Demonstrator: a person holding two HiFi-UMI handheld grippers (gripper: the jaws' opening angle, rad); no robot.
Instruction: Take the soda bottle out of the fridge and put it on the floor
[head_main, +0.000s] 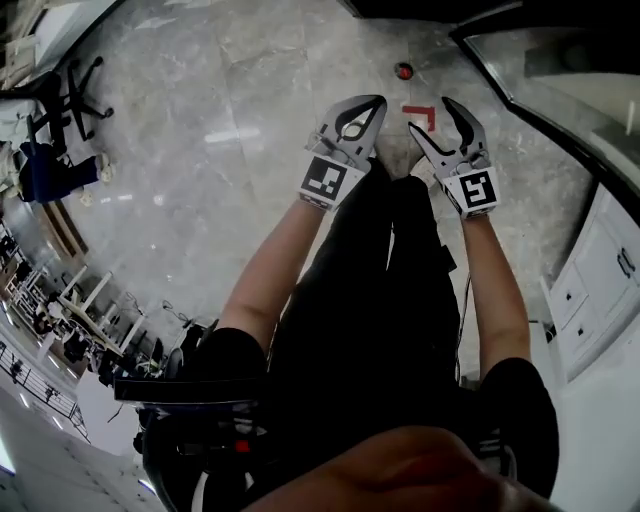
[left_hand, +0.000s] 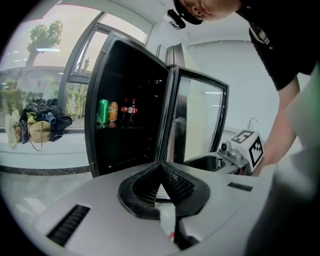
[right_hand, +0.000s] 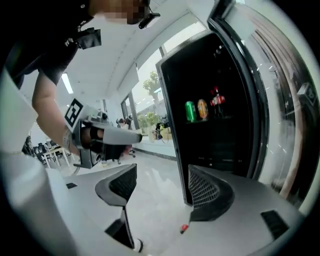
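We note the soda bottle (right_hand: 216, 102) upright mid-shelf in the open fridge (right_hand: 220, 150), right of two cans (right_hand: 196, 110); reach with the right gripper (right_hand: 162, 172) (empty, jaws wide apart), as the left gripper (left_hand: 161, 170) sits closed, empty.

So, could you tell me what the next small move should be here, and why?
Probably ease the right gripper forward toward the soda bottle. The fridge door already stands open, the bottle is on the shelf beside two cans, and this gripper's jaws are apart and empty, facing the shelf. The left gripper has its jaws together, so it seems less ready.
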